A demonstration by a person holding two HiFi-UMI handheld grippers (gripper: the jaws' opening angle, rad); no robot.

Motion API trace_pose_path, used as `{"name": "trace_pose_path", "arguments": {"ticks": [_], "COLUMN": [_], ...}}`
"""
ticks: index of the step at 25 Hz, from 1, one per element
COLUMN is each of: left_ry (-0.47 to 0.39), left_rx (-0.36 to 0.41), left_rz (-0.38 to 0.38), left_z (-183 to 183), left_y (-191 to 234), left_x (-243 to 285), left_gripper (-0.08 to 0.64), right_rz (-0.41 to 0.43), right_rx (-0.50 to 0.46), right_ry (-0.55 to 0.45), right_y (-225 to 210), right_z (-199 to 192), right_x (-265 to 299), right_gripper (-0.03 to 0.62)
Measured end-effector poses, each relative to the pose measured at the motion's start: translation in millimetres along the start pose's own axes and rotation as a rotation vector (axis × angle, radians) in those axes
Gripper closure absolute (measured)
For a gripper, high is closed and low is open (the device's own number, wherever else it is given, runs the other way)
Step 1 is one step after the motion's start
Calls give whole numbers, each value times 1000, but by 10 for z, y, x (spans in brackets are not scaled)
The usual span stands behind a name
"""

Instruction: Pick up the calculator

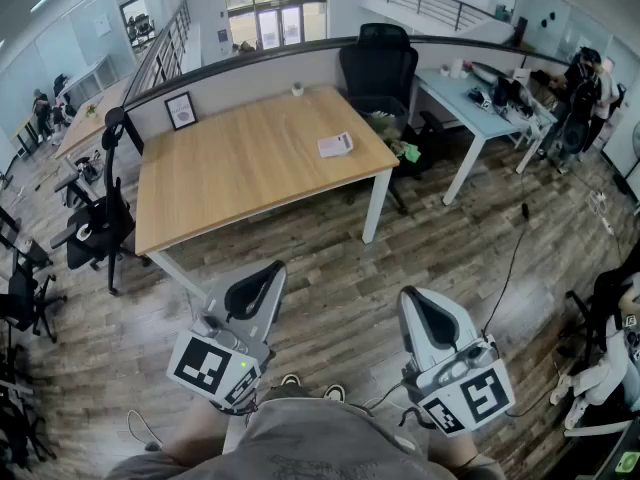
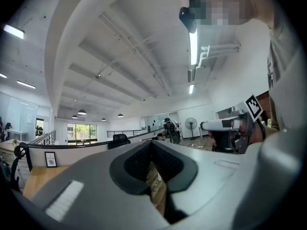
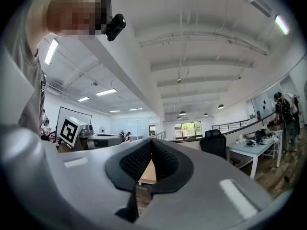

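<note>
Close to the person's body, the left gripper (image 1: 274, 270) and right gripper (image 1: 407, 296) point level, each with jaws closed together on nothing. Farther off, only the head view shows the calculator (image 1: 335, 145), lying near the wooden table's (image 1: 230, 168) right edge.

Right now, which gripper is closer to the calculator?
Left, by a little. The left gripper hangs over the floor short of the desk, calculator ahead to its right; the right gripper sits further back, calculator ahead to its left.
</note>
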State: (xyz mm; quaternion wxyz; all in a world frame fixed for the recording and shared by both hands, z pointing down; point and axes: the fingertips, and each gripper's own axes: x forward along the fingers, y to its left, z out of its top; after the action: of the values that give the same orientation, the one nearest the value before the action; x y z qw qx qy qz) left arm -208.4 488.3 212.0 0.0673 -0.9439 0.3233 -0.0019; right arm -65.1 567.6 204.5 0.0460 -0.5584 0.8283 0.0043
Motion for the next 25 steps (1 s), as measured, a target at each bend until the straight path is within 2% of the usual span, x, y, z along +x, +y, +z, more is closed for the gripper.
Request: {"name": "trace_pose_path", "arguments": {"ticks": [8,16,17,18,20,25], "left_ry": [9,16,18,19,21,34], "left_rx": [7,8,8,8,10,15], "left_rz": [-14,8,12,14,15,6], "left_z": [-49,-91,-93,-97,-117,-206], "left_y": [-106,-120,-108,-96,-73,2], "left_x": [-20,6,17,30,66,217], "left_gripper": [558,558,558,558,558,558], "right_rz": [-8,30,47,55,34,-7], "right_rx": [9,28,36,40,34,37], "right_ry": [-20,0,8,14,18,15], "right_y": [-38,-65,-52,-55,-110,-287], "right_z": [-23,-122,-136,-150,-175,-210], "right_x": [-103,-179,-162,-140,-90,27], "right_gripper": [581,575,549,485,403,388]}}
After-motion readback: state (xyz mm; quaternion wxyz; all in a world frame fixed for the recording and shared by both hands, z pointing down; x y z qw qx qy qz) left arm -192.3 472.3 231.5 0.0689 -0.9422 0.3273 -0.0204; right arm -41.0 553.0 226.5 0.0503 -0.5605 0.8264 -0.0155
